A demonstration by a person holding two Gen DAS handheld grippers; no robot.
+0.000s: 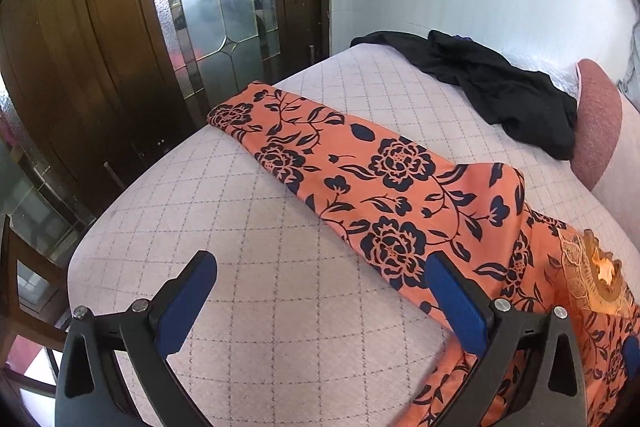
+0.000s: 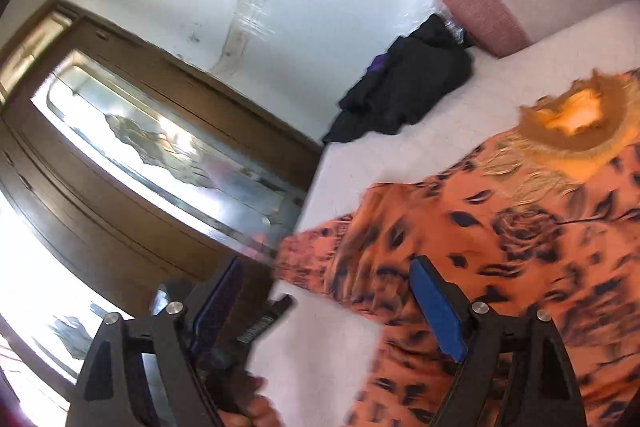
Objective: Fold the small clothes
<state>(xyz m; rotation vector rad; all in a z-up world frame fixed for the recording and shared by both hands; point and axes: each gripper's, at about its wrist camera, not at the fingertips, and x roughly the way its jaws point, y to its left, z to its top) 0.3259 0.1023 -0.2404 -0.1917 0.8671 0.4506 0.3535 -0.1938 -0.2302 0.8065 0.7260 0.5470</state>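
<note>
An orange garment with dark blue flowers (image 1: pixel 384 195) lies stretched out flat on the quilted bed (image 1: pixel 248 211), with a lace neckline (image 1: pixel 592 275) at its right end. My left gripper (image 1: pixel 320 283) hovers open above the bed just left of the garment. Its right finger (image 1: pixel 456 303) overlaps the cloth's near edge, and only bedspread shows between the jaws. In the blurred right wrist view my right gripper (image 2: pixel 328 299) is open over the garment (image 2: pixel 500 247) near its sleeve edge and holds nothing. The neckline (image 2: pixel 576 123) lies beyond it.
A crumpled black garment (image 1: pixel 492 87) lies at the bed's far side beside a pink bolster (image 1: pixel 596 123). A wooden wardrobe with glass panels (image 1: pixel 120 47) stands past the bed's left edge. A hand on the other gripper (image 2: pixel 248 407) shows low in the right wrist view.
</note>
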